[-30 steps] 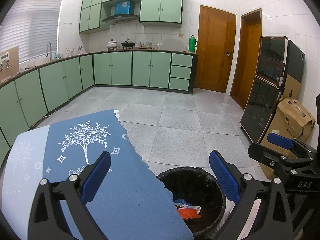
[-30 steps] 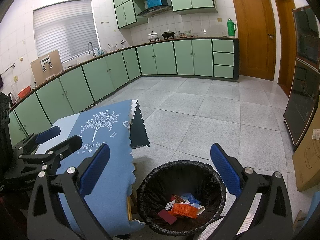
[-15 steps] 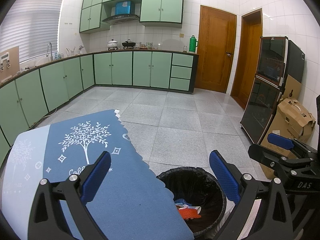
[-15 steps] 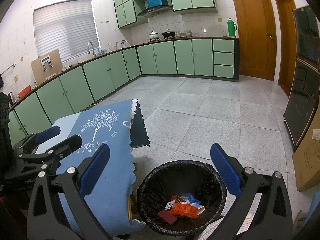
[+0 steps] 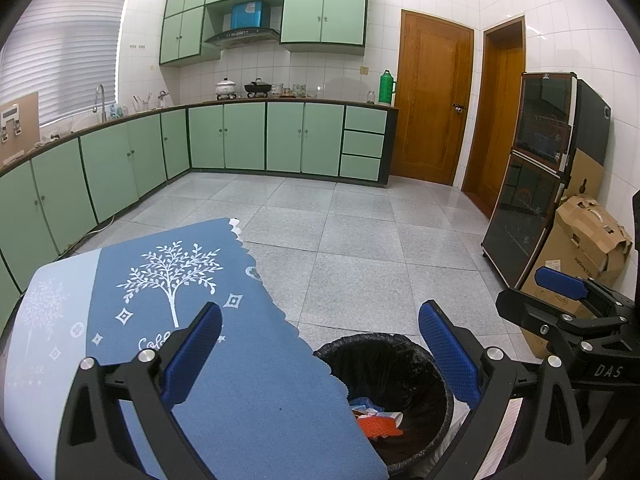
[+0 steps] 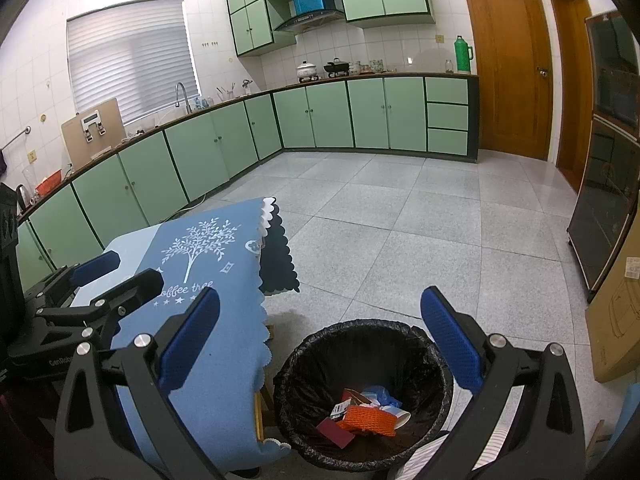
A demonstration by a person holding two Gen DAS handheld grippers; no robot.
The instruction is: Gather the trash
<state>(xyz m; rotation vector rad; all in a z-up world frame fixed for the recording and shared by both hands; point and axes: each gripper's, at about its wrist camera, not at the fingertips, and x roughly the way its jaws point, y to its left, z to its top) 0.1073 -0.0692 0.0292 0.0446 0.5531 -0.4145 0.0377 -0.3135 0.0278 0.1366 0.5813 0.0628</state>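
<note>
The left gripper (image 5: 320, 356) is hovering with its blue-padded fingers (image 5: 192, 354) spread wide and gripping nothing, over the edge of a table draped in a blue tablecloth (image 5: 240, 400) printed with a white tree; just right of the table, on the grey tiled floor (image 6: 400, 220), a bin lined with a black bag (image 6: 436, 356) is standing upright; the collected trash (image 6: 370, 418), including an orange mesh piece, a dark red card and blue scraps, is lying at the bin's bottom; the right gripper (image 6: 320, 344) is hovering above the bin, its fingers likewise spread apart and empty; at far right, a cardboard box (image 5: 588, 240) is leaning beside a dark glass-fronted cabinet (image 5: 536, 168).
</note>
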